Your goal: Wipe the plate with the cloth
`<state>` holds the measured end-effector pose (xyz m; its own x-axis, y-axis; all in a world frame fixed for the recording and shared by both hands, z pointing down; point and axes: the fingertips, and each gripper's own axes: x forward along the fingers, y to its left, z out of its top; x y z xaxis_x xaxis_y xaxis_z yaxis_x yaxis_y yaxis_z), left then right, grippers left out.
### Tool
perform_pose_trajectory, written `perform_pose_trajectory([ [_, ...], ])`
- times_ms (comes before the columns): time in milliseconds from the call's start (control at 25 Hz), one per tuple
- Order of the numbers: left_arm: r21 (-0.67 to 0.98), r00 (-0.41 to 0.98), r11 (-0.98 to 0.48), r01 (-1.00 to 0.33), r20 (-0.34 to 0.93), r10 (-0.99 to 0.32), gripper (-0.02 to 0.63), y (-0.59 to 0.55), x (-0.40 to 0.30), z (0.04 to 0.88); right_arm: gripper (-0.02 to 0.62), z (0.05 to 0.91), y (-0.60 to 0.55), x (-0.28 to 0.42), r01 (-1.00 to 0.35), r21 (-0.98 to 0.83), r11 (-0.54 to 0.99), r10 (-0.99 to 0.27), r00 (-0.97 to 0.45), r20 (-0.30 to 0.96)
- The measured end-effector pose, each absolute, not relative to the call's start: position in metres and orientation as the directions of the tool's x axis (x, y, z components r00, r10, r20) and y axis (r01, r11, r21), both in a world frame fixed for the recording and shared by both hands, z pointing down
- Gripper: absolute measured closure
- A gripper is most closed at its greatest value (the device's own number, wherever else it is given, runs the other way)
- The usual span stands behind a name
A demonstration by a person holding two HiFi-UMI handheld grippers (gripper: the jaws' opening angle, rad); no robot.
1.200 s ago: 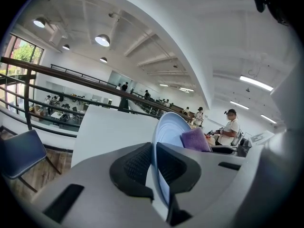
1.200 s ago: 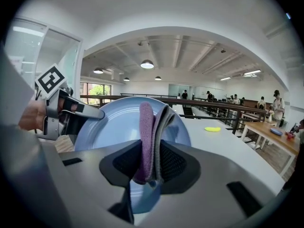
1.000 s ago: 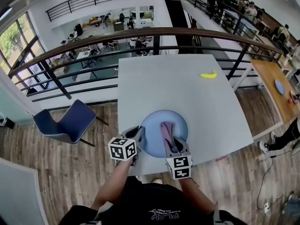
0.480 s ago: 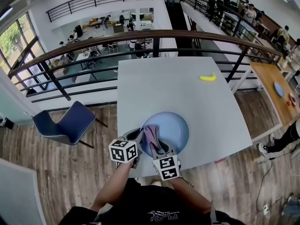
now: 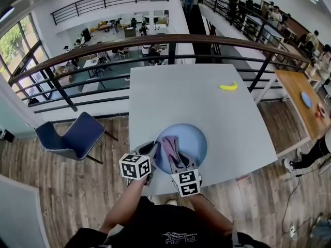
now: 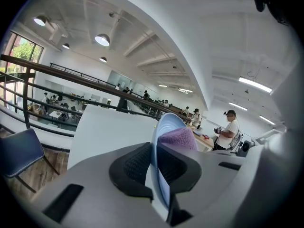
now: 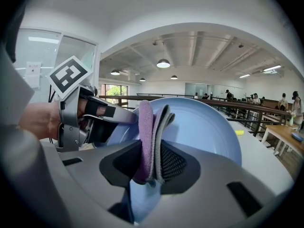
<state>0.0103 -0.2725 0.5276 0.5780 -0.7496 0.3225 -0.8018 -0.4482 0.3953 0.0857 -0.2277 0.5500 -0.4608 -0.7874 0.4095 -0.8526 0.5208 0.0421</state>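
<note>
Fingers [image 6: 134,164] of your left gripper [image 5: 153,150] clamp the round pale-blue plate [image 5: 194,138] by its rim at the white worktop [image 5: 181,97] edge nearest you. Your right gripper [image 5: 178,160] pinches the folded purple cloth [image 5: 169,146] against it. You seem mid-wipe, so next sweep the bare far side.

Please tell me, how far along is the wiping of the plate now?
Done: left claw clamps the round light-blue plate by its rim; right claw grips the folded purple cloth. In hand: cloth lies on the plate's near-left part. Left: the far and right parts.

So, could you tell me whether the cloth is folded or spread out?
Folded: the cloth shows doubled layers pinched in the right tool.
</note>
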Motion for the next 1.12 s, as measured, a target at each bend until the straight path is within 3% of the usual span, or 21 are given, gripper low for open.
perform_pose_trajectory([
  [1120,0.43,0.578,-0.426,-0.796,0.33,-0.746,0.561,-0.271,-0.003,0.535,0.489,0.561,-0.245,0.184,-0.948,0.098,0.303,-0.866,-0.23,0.444],
])
